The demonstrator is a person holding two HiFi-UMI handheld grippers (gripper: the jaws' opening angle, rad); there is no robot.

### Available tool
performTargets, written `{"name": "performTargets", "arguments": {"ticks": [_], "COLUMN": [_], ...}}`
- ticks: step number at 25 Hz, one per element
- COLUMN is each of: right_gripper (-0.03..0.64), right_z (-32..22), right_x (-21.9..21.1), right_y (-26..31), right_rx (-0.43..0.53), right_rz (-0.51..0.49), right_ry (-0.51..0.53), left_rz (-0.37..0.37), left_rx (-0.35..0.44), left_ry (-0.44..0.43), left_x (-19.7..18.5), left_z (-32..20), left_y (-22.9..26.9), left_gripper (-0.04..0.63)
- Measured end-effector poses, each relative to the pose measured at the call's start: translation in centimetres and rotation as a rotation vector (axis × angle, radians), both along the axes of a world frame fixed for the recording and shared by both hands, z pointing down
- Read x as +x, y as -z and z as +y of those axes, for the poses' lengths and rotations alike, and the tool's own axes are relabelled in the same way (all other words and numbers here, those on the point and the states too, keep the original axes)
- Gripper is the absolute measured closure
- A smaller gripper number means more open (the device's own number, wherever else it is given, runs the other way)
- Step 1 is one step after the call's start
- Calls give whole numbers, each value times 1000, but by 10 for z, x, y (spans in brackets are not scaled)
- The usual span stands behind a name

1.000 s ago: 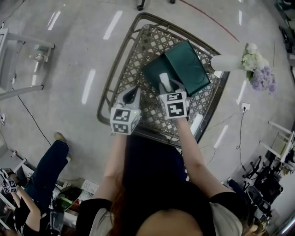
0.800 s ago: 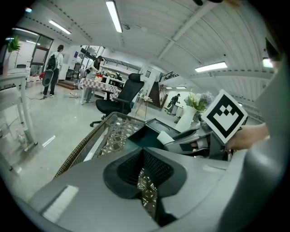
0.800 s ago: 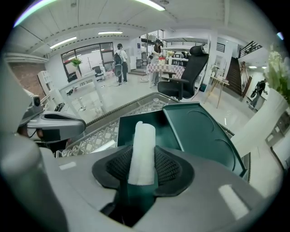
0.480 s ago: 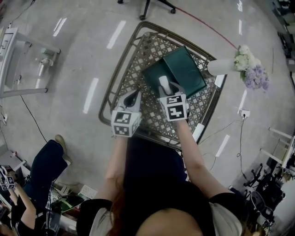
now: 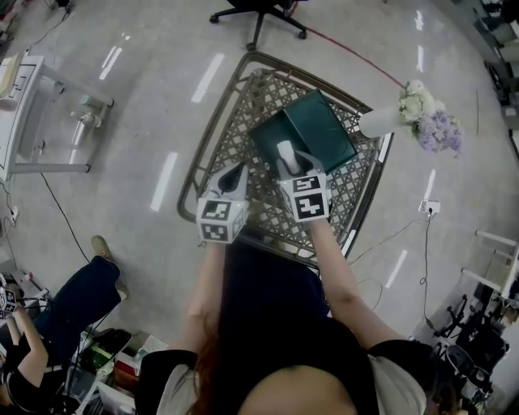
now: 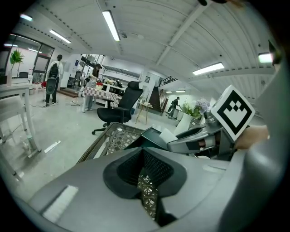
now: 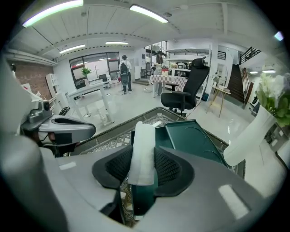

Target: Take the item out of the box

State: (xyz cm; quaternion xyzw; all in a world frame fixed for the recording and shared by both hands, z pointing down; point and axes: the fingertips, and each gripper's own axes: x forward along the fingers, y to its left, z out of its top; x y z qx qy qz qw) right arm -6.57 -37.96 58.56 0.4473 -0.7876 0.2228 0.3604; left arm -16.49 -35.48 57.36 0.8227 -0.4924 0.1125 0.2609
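A dark green box (image 5: 280,130) with its lid (image 5: 324,126) folded open lies on a lattice metal table (image 5: 209,154). My right gripper (image 5: 286,160) is shut on a white folded item (image 5: 285,151), held upright over the box's near edge. In the right gripper view the white item (image 7: 142,152) stands between the pads, with the green box (image 7: 192,136) beyond it. My left gripper (image 5: 235,172) hovers over the lattice to the left of the box, its jaws together and nothing in them. In the left gripper view the left gripper (image 6: 144,168) shows only lattice past its pads.
A white vase with white and purple flowers (image 5: 418,117) stands at the table's far right corner, also the vase (image 7: 251,133). A black office chair (image 5: 259,12) stands beyond the table. A person sits on the floor (image 5: 65,316) at the lower left.
The head view has shifted a little, so the table sits lower in the picture. Both grippers keep about the same places by the box; the right one still holds the white item.
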Motion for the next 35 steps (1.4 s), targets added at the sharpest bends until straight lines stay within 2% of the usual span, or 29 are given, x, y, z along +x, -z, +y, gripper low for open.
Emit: {"name": "performTargets", "arguments": {"ticks": [18,24,35], "right_gripper": [472,472,474], "right_z": [23,32,54], "right_x": [29,39,68], "right_y": [69,100,156], "right_rx": [189,267,447], "right_rz": [-55,-102,-215], "right_ry": [-48,-74,-191], "left_rz": [-12,-2,-3], "left_rx": [78,101,215], "left_ry": [-31,-56,-88], "left_x": [23,30,37], "left_z": [10,18,23], "left_y": [46,69,119], "left_gripper": [584,584,584]}}
